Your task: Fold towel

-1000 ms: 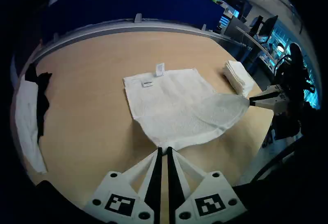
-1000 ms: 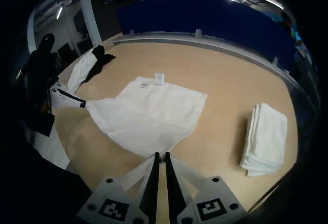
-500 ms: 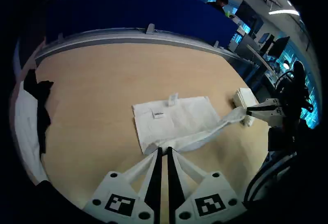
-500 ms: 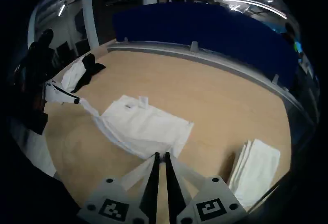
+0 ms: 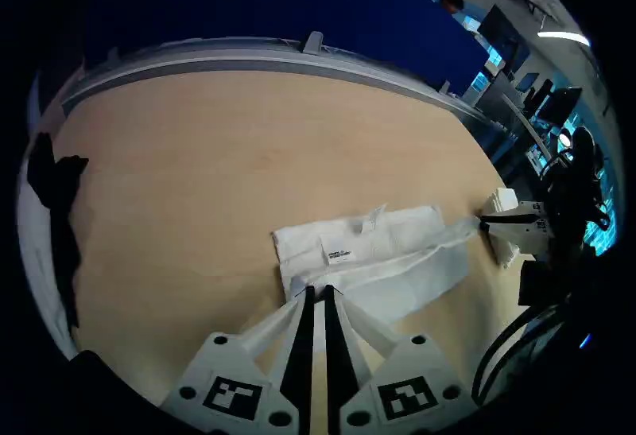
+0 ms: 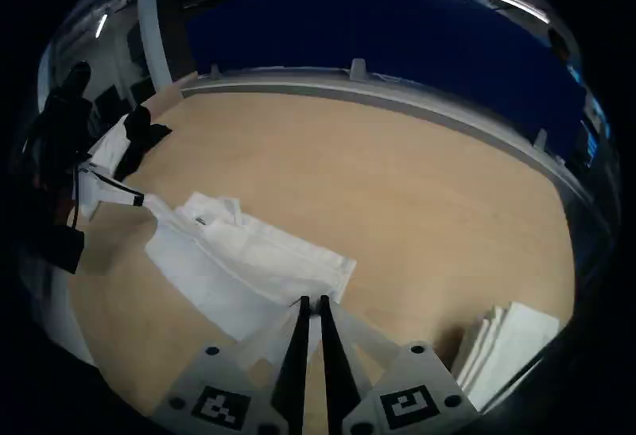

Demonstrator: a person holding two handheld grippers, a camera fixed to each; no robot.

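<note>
Step in hand: first fold of the towel [image 5: 381, 248], mid-carry.

- Towel sits near the front middle of the wooden table [image 5: 199, 157]. Its far part lies flat, sewn label facing up. The near edge is raised off the wood and stretched between the two grippers.
- Left gripper [image 5: 316, 296]: fingers pressed almost together, pinching one corner of the raised edge. White cloth shows right at the tips.
- Right gripper [image 6: 310, 304]: same posture, fingers closed on the opposite corner. In the left gripper view it is at the right end of the taut edge.
- The held edge looks fairly level. Below it the cloth sags in a loose flap, so I judge the fold is not yet laid.
- Elsewhere: a stack of folded towels [image 6: 509, 339] on the right of the table, well apart from the work. A dark cloth [image 6: 139, 126] lies at the far left, and a blue partition [image 6: 381, 29] runs along the back.

Next move, as I judge it: carry both corners together toward the far edge with even tension, line them up over the far corners, lower them onto the cloth, then open the fingers. Uneven travel would skew the fold.
</note>
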